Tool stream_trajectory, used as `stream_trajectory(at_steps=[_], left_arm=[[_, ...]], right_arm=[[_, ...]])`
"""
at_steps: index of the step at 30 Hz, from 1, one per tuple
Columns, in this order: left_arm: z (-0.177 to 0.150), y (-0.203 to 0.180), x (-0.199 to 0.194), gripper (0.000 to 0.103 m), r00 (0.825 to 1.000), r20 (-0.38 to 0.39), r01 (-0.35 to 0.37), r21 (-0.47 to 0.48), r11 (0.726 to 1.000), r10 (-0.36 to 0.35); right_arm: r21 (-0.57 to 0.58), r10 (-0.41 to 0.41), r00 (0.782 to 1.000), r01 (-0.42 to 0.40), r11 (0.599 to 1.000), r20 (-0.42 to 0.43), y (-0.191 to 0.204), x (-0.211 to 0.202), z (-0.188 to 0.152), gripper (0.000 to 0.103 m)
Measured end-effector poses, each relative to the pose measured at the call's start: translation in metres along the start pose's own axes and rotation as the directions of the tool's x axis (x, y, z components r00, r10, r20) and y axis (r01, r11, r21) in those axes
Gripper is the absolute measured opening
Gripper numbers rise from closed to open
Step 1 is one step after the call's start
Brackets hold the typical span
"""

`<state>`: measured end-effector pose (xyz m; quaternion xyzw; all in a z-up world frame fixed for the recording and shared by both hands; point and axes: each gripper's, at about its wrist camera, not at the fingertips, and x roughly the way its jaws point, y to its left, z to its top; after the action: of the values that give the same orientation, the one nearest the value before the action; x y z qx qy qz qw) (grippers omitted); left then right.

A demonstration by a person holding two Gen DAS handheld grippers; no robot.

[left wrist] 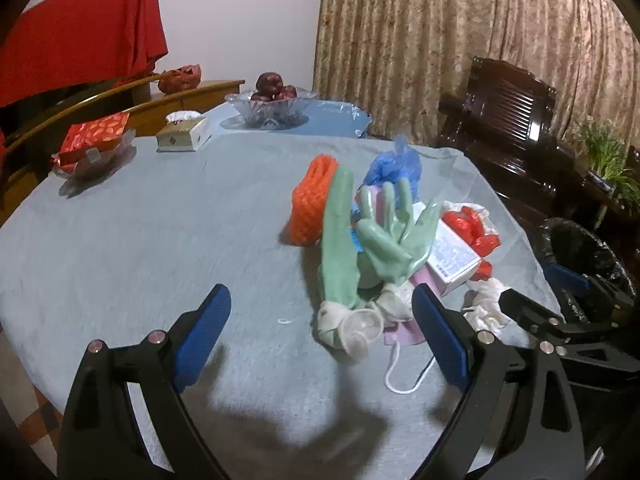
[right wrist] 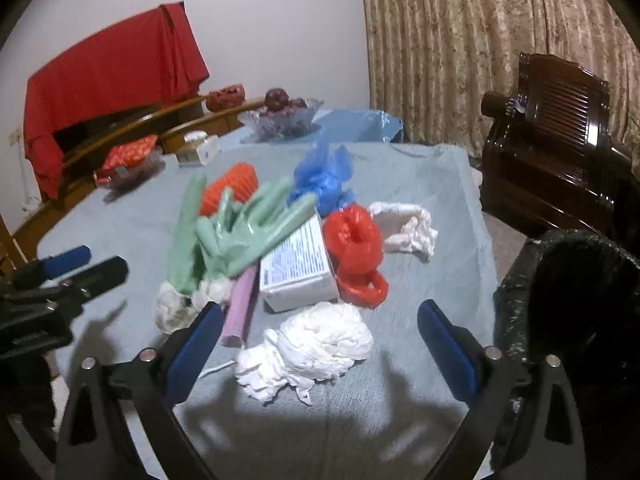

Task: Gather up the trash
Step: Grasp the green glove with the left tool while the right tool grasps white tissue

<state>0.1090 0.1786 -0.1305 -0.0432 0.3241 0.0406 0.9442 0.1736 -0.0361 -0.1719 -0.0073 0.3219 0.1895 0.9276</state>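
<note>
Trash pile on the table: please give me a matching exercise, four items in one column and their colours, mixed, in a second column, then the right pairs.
Items:
1. rubber glove
2. foam net
3. crumpled tissue
4. bin liner

Colours:
A. white
B. black
C. green
D. orange

Pairs: 1-C, 2-D, 3-A, 4-B

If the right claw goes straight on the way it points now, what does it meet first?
Most likely the crumpled white tissue wad, which lies between the open fingers of the right claw, ahead of the white box and red bag. Depth is uncertain.
</note>
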Motion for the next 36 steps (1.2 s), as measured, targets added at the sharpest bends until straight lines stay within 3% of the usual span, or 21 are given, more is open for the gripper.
stream_trajectory(at_steps=[9, 17, 27, 32, 33, 36], left_arm=[[-0.005, 0.005, 0.016, 0.089, 1.000, -0.031, 0.004, -0.021, 1.000, -0.004], [-0.003, -0.004, 0.037, 0.079, 0.997, -0.070, 0.029, -0.017, 0.999, -0.030], [0.007, -0.008, 0.063, 0.060, 0.995, -0.090, 0.029, -0.034, 0.999, -0.032], [0.008, -0.006, 0.079, 0.038, 0.989, -0.131, 0.057, -0.060, 0.997, -0.064], [0.008, -0.004, 0.081, 0.027, 0.987, -0.139, 0.066, -0.070, 0.995, -0.075], [0.007, 0.001, 0.079, 0.023, 0.985, -0.139, 0.089, -0.103, 0.991, -0.103]], right_arm=[[0.017, 0.016, 0.994, -0.014, 1.000, -0.110, -0.003, 0.026, -0.006, 0.062], [-0.013, 0.022, 0.992, -0.024, 1.000, -0.122, -0.006, 0.020, -0.007, 0.036], [0.008, 0.026, 0.997, -0.025, 1.000, -0.070, -0.018, 0.006, 0.007, 0.034], [0.005, 0.027, 0.998, -0.027, 1.000, -0.062, -0.018, 0.005, 0.010, 0.034], [0.004, 0.028, 0.998, -0.028, 1.000, -0.062, -0.019, 0.004, 0.010, 0.034], [0.004, 0.027, 0.998, -0.027, 1.000, -0.060, -0.019, 0.004, 0.011, 0.034]])
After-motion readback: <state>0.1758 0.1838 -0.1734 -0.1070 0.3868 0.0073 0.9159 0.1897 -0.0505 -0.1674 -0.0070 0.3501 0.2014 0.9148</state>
